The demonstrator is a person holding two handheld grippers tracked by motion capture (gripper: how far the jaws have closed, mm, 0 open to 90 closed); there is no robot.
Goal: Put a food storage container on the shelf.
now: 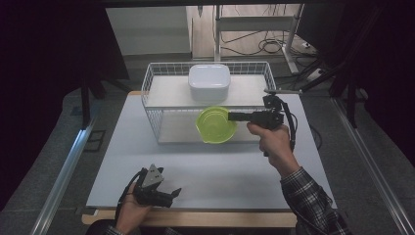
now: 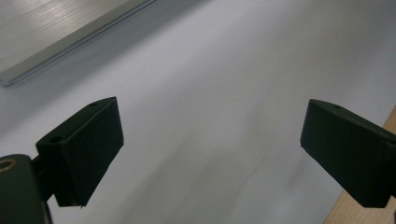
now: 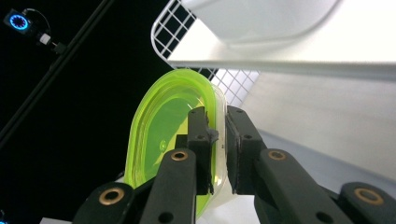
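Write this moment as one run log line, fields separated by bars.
right gripper: shut on green bowl rim, bowl lifted beside wire rack | left gripper: open, empty, low over table

In the right gripper view, the fingers (image 3: 243, 140) cover the section of the green bowl (image 3: 163, 135) rim clamped between them, and the bowl's lower edge is cut off behind the finger linkages at the bottom of the frame. Above the fingers, the white container (image 3: 261, 18) is cropped by the top edge, so its full shape cannot be determined. In the high view, the bowl wall nearest the fingers is too small to resolve at the contact point. In the left gripper view, both fingers (image 2: 84, 149) are cropped by the frame edges, and the bench (image 2: 224, 93) surface between them is blurred.
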